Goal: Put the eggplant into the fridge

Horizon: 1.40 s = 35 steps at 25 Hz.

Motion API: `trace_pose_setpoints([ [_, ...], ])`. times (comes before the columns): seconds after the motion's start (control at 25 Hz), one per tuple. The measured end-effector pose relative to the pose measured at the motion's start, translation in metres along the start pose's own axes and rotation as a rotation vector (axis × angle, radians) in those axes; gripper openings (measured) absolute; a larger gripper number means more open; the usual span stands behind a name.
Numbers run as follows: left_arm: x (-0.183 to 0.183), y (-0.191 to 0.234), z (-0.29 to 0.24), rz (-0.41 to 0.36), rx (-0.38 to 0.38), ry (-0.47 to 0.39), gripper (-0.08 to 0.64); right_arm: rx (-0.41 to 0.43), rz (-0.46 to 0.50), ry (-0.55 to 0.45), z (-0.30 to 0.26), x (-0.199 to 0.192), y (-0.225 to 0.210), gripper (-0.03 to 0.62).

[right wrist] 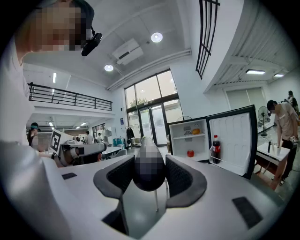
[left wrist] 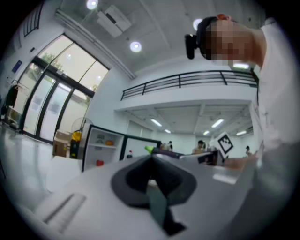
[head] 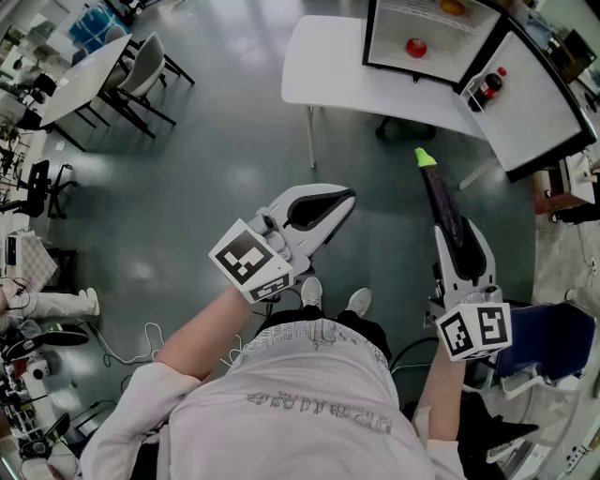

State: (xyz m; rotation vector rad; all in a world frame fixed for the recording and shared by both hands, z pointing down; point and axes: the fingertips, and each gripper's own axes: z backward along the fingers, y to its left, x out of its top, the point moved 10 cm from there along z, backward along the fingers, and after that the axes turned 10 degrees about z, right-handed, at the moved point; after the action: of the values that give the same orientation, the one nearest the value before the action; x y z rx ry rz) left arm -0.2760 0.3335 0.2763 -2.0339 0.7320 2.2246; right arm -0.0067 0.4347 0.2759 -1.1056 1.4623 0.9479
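Left of centre in the head view, the left gripper (head: 337, 202), white with black pads, is held out level over the grey floor. Its jaws are pressed together with nothing between them; it looks simply kept clear of the other hand's load, and the fridge door already stands open.

Right of centre, the right gripper (head: 461, 239) pinches the long dark-purple eggplant with a pale green stem end (head: 442, 204). Both black pads press its thick rear part, and the rest juts forward beyond the jaws. Gripping it at the back leaves the slim front free, probably so that it can go in first.

In the upper right, the small black-framed fridge with a white interior (head: 412, 19) stands on a white table (head: 328, 66), its door (head: 534, 108) swung wide. A red round fruit (head: 415, 47) lies on a shelf and a dark cola bottle with a red cap (head: 487, 87) sits in the door. The eggplant is well apart from the fridge, so the carry is not yet done.
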Motion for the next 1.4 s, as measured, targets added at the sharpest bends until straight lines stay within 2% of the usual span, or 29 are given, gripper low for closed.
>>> trace_pose_setpoints([
  [0.32,-0.007,-0.005,-0.012,0.009,0.014,0.022,0.008,0.013,-0.053,-0.038,0.004,-0.003,-0.014,0.204],
  [0.6,-0.022,-0.016,-0.043,0.008,0.029,0.055,0.008,0.014,-0.114,-0.047,0.02,-0.021,-0.053,0.204],
  [0.88,-0.037,-0.043,-0.074,0.013,0.05,0.071,0.008,0.03,-0.111,-0.041,0.045,-0.035,-0.087,0.204],
  [1.4,-0.034,-0.063,-0.097,-0.032,0.129,0.021,0.008,0.058,-0.101,-0.061,0.062,-0.038,-0.136,0.204],
])
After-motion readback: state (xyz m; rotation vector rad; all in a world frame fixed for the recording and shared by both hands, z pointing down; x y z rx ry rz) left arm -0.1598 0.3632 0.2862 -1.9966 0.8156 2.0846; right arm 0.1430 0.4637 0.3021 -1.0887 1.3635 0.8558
